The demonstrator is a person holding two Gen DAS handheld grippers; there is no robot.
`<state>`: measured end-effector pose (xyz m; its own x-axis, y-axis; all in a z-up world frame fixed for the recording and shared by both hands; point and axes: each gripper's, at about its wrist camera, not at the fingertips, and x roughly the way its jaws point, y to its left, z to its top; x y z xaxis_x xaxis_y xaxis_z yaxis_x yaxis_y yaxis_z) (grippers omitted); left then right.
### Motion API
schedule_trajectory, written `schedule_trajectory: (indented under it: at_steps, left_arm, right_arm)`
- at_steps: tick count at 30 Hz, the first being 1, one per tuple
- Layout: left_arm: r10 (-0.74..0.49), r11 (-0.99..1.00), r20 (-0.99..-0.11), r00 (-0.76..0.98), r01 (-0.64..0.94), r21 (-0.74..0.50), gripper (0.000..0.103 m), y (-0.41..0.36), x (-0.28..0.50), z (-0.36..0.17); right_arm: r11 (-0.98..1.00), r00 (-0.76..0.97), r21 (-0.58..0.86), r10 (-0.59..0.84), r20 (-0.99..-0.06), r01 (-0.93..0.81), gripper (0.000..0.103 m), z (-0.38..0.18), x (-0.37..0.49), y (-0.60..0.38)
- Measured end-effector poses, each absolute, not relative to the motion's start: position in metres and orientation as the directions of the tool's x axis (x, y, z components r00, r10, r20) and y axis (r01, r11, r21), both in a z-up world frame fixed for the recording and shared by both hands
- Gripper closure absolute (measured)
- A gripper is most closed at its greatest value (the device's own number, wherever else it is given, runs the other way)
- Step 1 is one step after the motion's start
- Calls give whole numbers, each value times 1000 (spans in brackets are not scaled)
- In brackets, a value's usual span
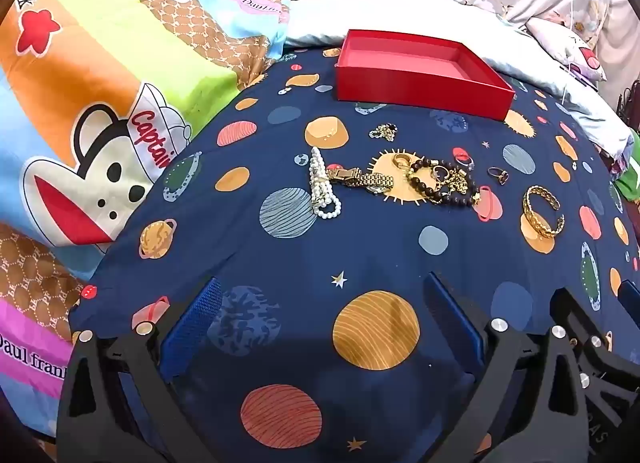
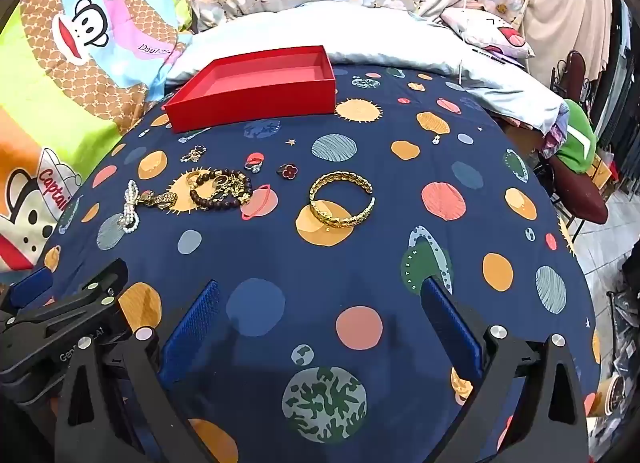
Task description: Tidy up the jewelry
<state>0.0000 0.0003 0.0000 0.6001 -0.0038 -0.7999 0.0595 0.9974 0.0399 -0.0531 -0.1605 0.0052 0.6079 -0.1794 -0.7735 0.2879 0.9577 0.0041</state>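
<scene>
1. Left wrist view: the left gripper (image 1: pixel 324 315) hovers with fingers spread, holding nothing. Pearl bracelet (image 1: pixel 322 187), gold watch (image 1: pixel 360 179) and bead bracelet (image 1: pixel 442 181) lie before the red box (image 1: pixel 420 93).
2. Right wrist view: the right gripper (image 2: pixel 320 317) is released too; the gold bangle (image 2: pixel 342 199) lies apart, right of the pile.

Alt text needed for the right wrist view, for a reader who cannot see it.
The open right gripper hovers over a navy planet-print bedspread, holding nothing. Ahead lie a gold cuff bracelet, two rings, a dark bead bracelet tangled with gold pieces, and a pearl piece; an empty red box sits beyond them.
</scene>
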Motion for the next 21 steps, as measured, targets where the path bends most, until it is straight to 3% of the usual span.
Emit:
schedule_trajectory:
  at_steps: [21]
  left_arm:
    - [18, 996, -789, 614, 55, 66, 6, 2, 1, 1]
  right_arm:
    - [959, 608, 26, -157, -779, 281, 5, 3, -51, -161]
